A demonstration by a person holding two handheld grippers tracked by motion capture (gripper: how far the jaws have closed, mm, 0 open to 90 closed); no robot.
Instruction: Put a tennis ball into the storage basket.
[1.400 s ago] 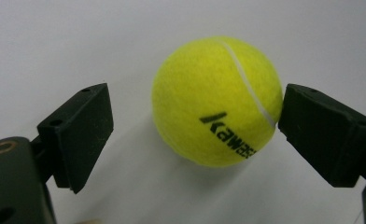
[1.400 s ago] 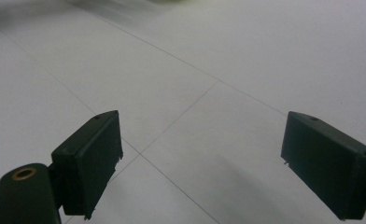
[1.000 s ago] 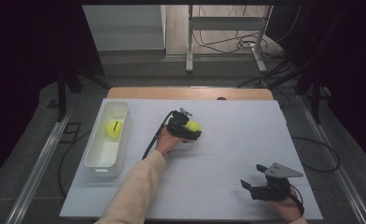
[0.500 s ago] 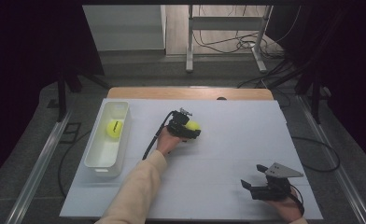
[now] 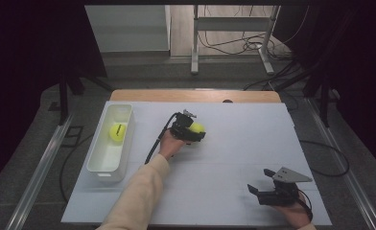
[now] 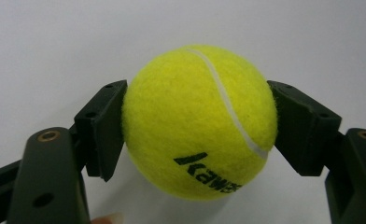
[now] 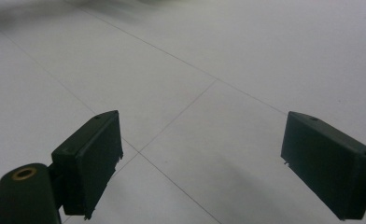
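Note:
A yellow tennis ball (image 5: pixel 197 127) with black lettering sits at the middle of the white table (image 5: pixel 234 143). My left gripper (image 5: pixel 194 132) is shut on it. In the left gripper view both black jaws press the sides of the tennis ball (image 6: pixel 197 121), just above the table surface. A second tennis ball (image 5: pixel 117 131) lies in the white bin (image 5: pixel 104 168) at the table's left. Near the front right edge my right gripper (image 5: pixel 259 182) rests low over the table, open, with nothing but bare table between the jaws of the right gripper (image 7: pixel 202 158).
The left gripper's black cable (image 5: pixel 157 140) trails back along the sleeve towards the front. A wooden strip (image 5: pixel 195 95) borders the table's far edge. Cables and a metal stand (image 5: pixel 234 43) sit on the floor beyond.

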